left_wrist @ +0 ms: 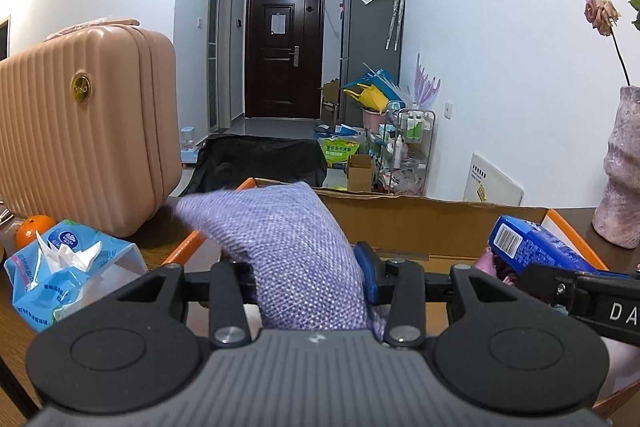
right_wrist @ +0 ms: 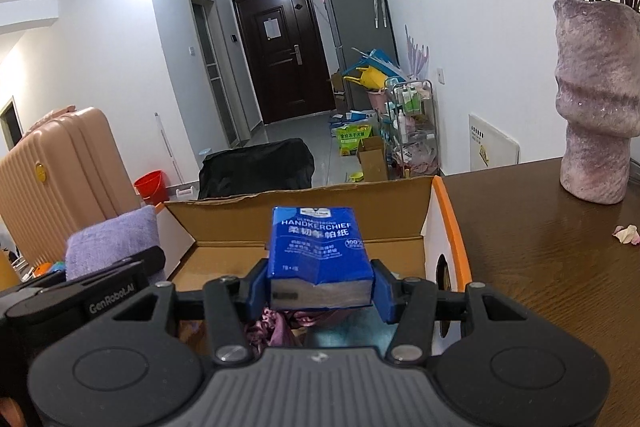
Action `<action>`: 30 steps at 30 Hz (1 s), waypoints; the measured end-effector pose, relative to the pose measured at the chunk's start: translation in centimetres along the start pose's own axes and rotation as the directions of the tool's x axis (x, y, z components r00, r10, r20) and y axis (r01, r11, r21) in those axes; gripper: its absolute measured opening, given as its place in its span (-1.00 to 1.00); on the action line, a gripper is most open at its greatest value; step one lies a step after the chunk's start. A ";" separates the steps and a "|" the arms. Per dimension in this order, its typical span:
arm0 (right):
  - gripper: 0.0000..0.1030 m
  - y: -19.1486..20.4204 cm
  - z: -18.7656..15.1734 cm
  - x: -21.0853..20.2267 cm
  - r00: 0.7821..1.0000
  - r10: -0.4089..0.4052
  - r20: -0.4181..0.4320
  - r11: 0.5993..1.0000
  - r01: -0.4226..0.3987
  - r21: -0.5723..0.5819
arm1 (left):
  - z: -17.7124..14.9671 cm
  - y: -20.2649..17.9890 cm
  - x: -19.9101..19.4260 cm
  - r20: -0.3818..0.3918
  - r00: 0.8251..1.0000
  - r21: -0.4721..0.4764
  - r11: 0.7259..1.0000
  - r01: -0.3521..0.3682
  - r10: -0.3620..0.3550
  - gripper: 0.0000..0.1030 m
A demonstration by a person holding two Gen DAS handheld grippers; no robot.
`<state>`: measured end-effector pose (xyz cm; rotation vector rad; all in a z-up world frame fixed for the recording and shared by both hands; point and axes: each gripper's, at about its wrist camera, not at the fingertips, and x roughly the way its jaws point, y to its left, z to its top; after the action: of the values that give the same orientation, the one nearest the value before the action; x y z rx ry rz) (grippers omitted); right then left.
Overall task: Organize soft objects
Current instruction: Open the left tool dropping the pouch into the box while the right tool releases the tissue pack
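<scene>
My left gripper [left_wrist: 306,277] is shut on a folded purple towel [left_wrist: 280,239] and holds it over the left side of an open cardboard box [left_wrist: 420,223] with orange edges. My right gripper [right_wrist: 318,293] is shut on a blue handkerchief tissue pack [right_wrist: 316,247] and holds it over the same box [right_wrist: 304,205]. Pink and purple soft items [right_wrist: 276,323] lie in the box below the pack. The towel [right_wrist: 108,243] shows at the left of the right wrist view, and the pack [left_wrist: 532,245] at the right of the left wrist view.
A pink ribbed suitcase [left_wrist: 84,123] stands left of the box. An open tissue pack [left_wrist: 68,267] and an orange [left_wrist: 34,227] lie before it. A purple vase [right_wrist: 596,99] with dried flowers stands on the wooden table [right_wrist: 552,259] at the right.
</scene>
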<state>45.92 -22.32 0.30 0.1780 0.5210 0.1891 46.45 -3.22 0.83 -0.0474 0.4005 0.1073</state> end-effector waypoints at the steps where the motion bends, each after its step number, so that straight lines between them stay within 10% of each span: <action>1: -0.01 0.0 0.0 0.0 1.000 0.000 -0.001 1.000 0.000 0.000 | 0.0 0.0 -0.1 0.001 1.000 -0.002 1.000 0.001 -0.001 -0.19; 6: 0.03 0.0 0.0 0.0 1.000 0.001 -0.001 1.000 -0.001 0.001 | 0.1 0.1 -0.7 0.032 0.999 -0.020 1.000 -0.011 0.011 0.09; 14: 0.80 -0.2 0.1 -0.5 1.000 -0.012 0.013 1.000 0.012 0.012 | 0.2 0.6 -1.3 0.065 0.996 -0.052 0.997 -0.063 0.066 1.00; 30: 0.98 -0.2 0.2 -0.5 1.000 -0.023 -0.001 1.000 0.023 0.013 | 0.1 0.7 -1.5 0.078 0.993 -0.054 0.995 -0.082 0.086 1.00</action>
<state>45.57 -22.63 0.67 0.1844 0.5252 0.1633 45.00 -2.71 1.47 -0.0764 0.3193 0.2020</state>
